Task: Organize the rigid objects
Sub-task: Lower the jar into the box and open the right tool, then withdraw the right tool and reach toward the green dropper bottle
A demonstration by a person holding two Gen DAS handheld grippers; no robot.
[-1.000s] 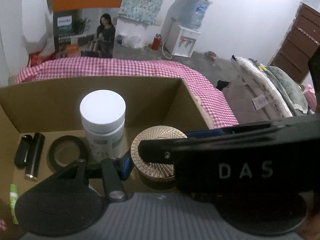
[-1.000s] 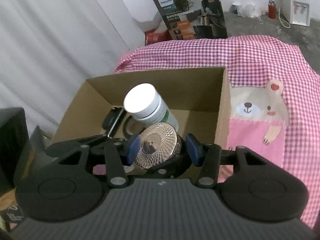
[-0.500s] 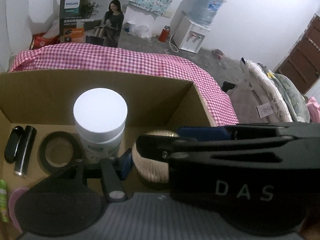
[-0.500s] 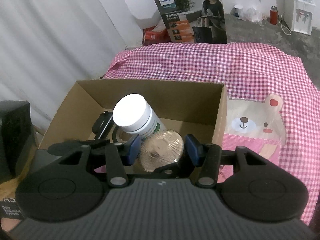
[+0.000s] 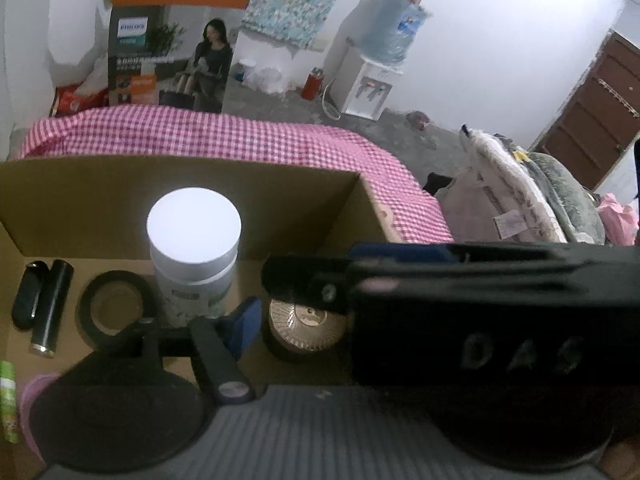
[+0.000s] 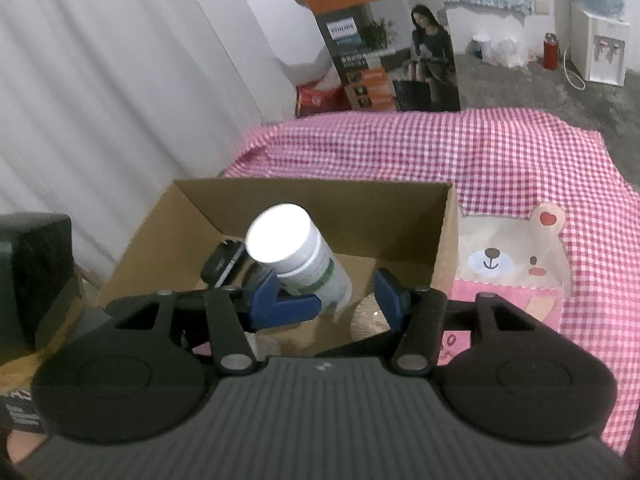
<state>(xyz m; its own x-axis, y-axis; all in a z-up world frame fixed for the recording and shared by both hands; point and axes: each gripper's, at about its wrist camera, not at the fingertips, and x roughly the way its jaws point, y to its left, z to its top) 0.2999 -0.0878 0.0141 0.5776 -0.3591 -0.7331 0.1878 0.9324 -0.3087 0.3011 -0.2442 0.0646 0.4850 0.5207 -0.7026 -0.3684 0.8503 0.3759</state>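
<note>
Released, ribbed gold round tin [image 5: 306, 322] now rests in cardboard box [image 5: 180, 184].

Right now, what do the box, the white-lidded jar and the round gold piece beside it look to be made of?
Box: brown corrugated cardboard, matte; raw-cut edges.
White-lidded jar: probably plastic; smooth, softly glossy lid, printed label.
Round gold piece: metal or metallised plastic, cannot tell which; shiny, finely ridged top.
</note>
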